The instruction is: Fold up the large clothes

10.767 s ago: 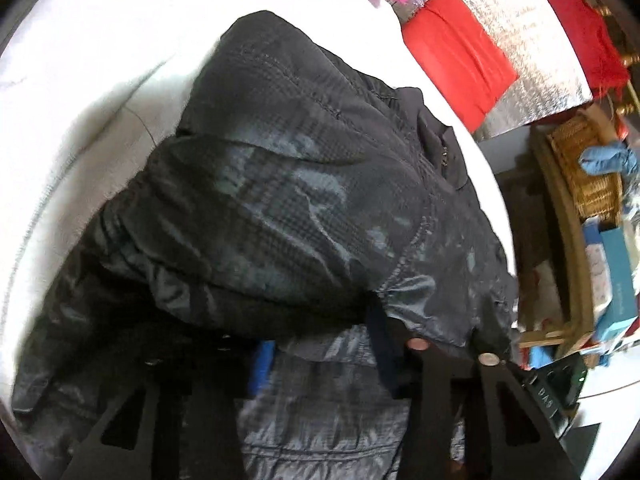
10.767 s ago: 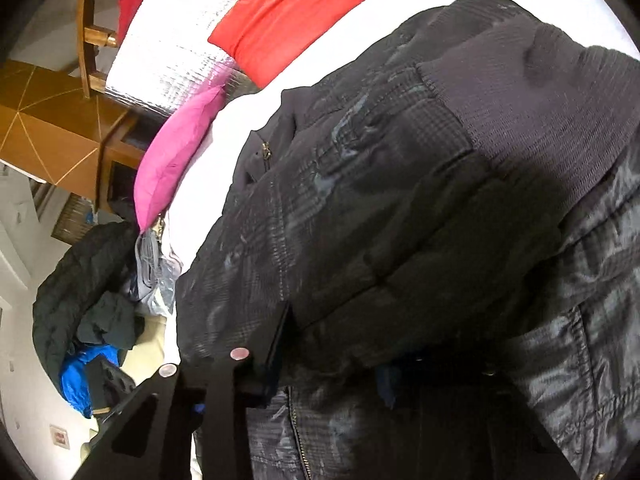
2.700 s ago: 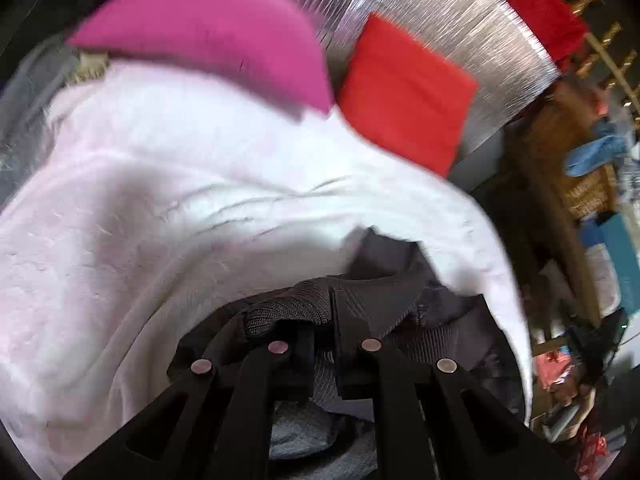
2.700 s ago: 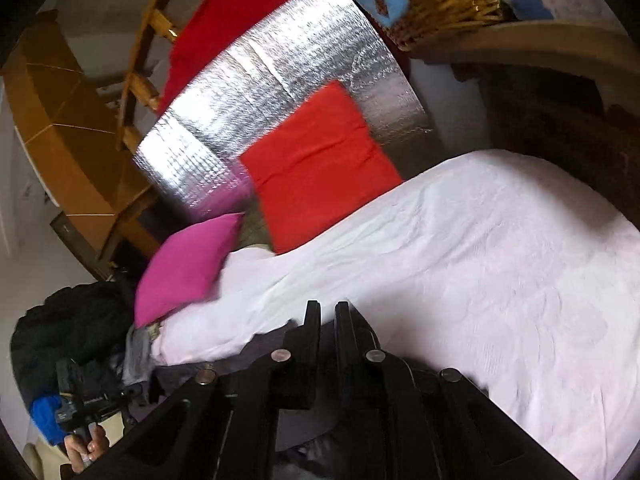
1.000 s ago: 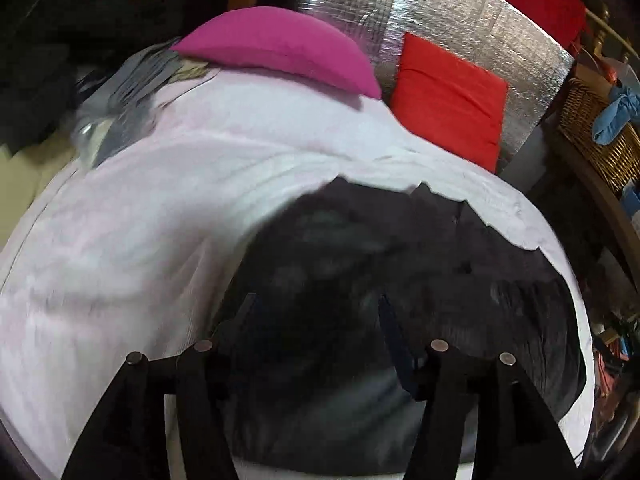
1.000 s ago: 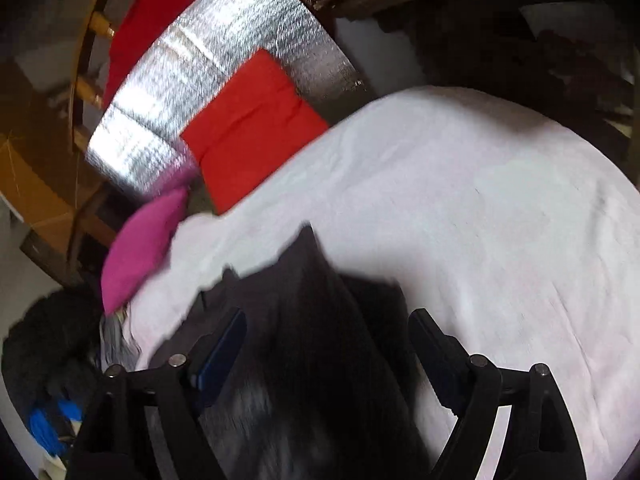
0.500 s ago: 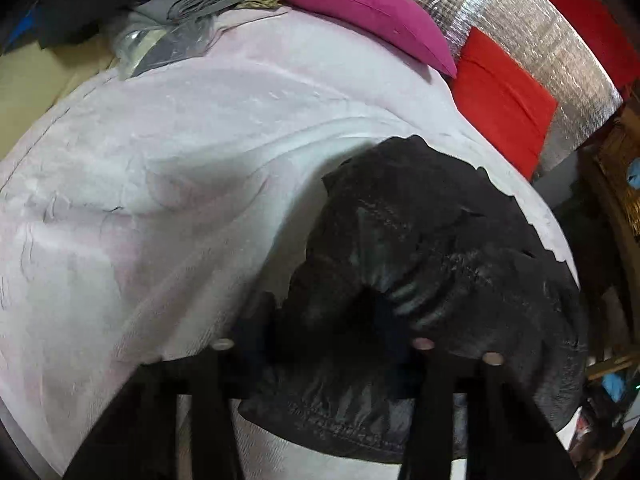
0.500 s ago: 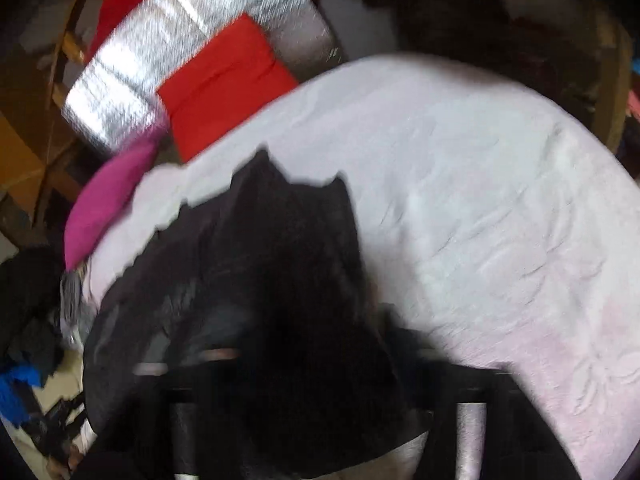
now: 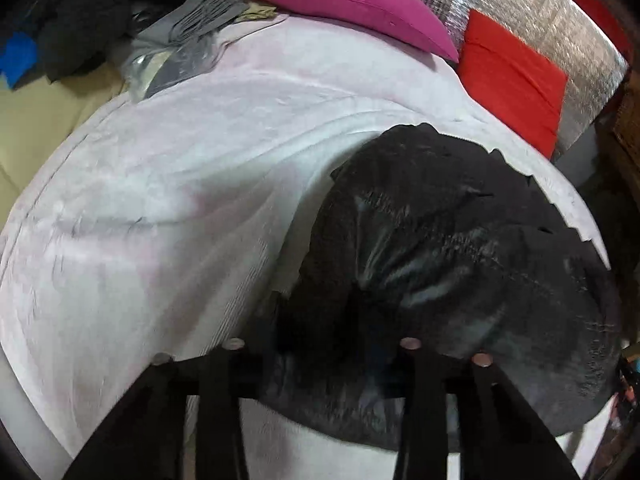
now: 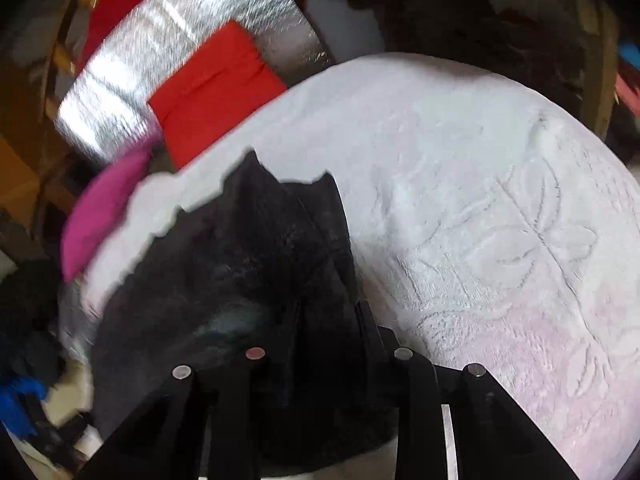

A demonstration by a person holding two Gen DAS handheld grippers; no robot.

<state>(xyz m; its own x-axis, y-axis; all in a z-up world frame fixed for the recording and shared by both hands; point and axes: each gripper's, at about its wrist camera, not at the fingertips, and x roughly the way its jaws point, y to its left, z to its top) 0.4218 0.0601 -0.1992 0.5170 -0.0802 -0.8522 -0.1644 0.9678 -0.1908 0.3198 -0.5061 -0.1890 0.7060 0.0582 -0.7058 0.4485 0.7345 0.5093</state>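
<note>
The black jacket lies bunched on the bed, at its near edge, between the fingers of both my grippers. My left gripper is opening with the jacket's shiny quilted fabric between its fingers; whether the pads press it, I cannot tell. My right gripper is likewise opening over a dark ribbed fold; contact unclear. The bed cover is white, plush, embossed. At the far edge rest a magenta pillow and red cushion against silver foil padding.
</note>
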